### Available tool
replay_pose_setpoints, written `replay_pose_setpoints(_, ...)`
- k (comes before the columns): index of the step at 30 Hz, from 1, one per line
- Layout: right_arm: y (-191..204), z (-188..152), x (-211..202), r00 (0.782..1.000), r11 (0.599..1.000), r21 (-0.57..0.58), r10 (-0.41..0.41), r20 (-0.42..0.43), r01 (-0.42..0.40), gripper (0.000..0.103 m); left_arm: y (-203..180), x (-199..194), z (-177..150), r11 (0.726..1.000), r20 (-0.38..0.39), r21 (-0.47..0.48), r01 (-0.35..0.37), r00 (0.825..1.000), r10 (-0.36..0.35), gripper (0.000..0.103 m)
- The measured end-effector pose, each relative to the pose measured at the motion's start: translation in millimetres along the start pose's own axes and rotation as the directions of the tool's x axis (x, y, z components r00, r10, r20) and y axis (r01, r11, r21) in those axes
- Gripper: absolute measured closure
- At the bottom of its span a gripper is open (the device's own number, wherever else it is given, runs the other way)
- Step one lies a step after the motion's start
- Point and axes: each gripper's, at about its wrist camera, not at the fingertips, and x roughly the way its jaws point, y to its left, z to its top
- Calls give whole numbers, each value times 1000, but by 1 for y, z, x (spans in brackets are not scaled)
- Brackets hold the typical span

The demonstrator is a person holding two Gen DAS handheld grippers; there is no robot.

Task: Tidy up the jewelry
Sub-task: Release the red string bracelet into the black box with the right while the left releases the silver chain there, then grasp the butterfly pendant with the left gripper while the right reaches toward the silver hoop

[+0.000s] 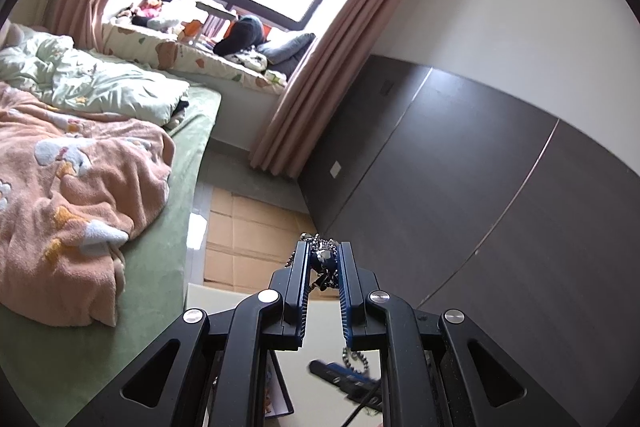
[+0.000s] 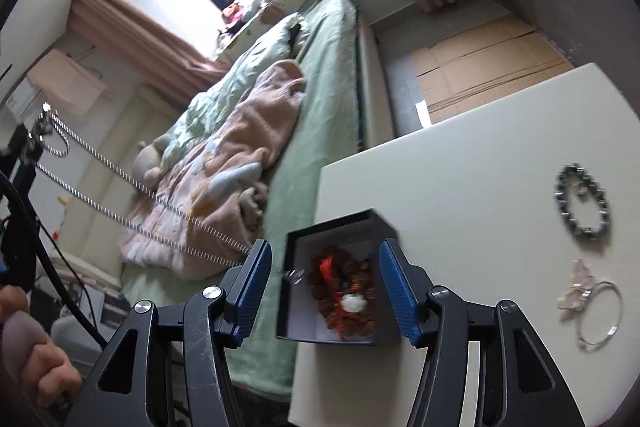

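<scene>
My left gripper (image 1: 324, 259) is shut on a silver ball-chain necklace (image 1: 320, 247), bunched between its fingertips and held high above the white table (image 2: 460, 167). In the right wrist view the chain (image 2: 132, 187) hangs in two long strands down to the open dark box (image 2: 340, 227). The box holds a brown bead bracelet (image 2: 344, 291) with red and white parts. My right gripper (image 2: 324, 291) is open, its fingers either side of the box. A dark bead bracelet (image 2: 582, 203) and a silver bangle (image 2: 600, 315) with a pale butterfly lie on the table to the right.
A bed (image 2: 320, 99) with a green sheet and a peach blanket (image 2: 224, 163) stands beside the table. Flattened cardboard (image 2: 488, 67) lies on the floor beyond the table. A dark panelled wall (image 1: 480, 167) runs on the right in the left wrist view.
</scene>
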Motion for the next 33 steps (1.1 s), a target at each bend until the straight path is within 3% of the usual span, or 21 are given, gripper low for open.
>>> replay_pose_setpoints(9,-31,4,-42,996,997,37,-73,52,71,46,3,26,-30,999,-101,31,-44,994,47,89)
replay_pose_setpoints(14,-52,7,-62,992,993,82,-92,81,85,46,15,48,-50,993,-183,48,-110,976,117,89)
replay_pose_setpoints(20,-72,9,-81,987,986,134,-118,112,103,46,37,84,-80,978,-304,55,-202,929,209,89)
replay_pose_setpoints(27,-82,11,-94,984,983,147,-128,126,109,46,55,115,-107,965,-458,54,-259,852,254,86)
replay_pose_setpoints(29,-86,12,-100,982,982,151,-134,131,114,46,52,119,-112,964,-472,64,-257,843,256,70)
replay_pose_setpoints(31,-92,13,-106,980,978,159,-153,131,132,46,47,121,-114,967,-471,71,-243,847,247,54)
replay_pose_setpoints(33,-100,12,-111,976,971,171,-186,114,165,46,39,121,-115,970,-464,79,-230,853,240,51)
